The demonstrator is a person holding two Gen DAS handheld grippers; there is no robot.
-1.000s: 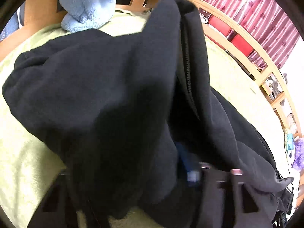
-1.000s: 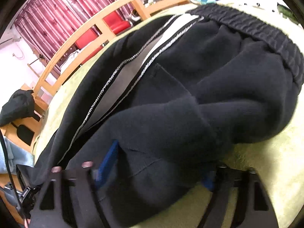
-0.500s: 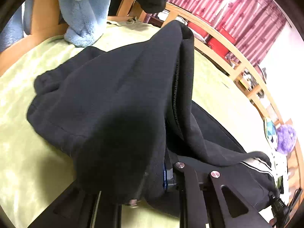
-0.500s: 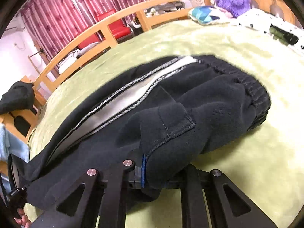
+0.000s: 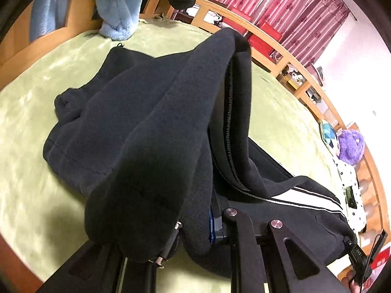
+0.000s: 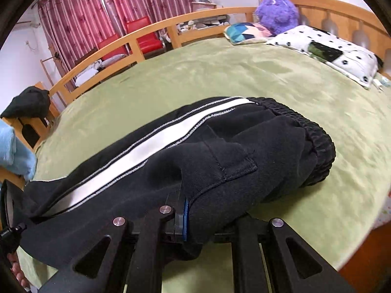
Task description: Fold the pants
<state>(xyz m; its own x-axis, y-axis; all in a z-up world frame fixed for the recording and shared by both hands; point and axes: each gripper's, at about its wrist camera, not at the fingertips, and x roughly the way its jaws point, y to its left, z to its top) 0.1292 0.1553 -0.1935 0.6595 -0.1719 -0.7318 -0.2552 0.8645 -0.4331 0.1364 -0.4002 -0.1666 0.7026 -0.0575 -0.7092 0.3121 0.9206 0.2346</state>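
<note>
Garment: black fleece track pants with a white side stripe, lying across the green plush bedspread; ribbed waistband at the far right, legs running off to the left.
Left gripper: clenched on a thick bunch of the black cloth, which rises in a peak towards the far rail.
Right gripper: jaws just closed, grasping a fold near the sewn pocket; its right finger is buried under cloth, so probably both pads bite.
Handling: soft, thick, limp fleece; fairly heavy for cloth, sags between grips, unlikely to slip.
Where to hold: seams, hems or the waistband; take several layers together so the fold stays even.
Nearby: pale blue fluffy blanket at the far left edge.
</note>
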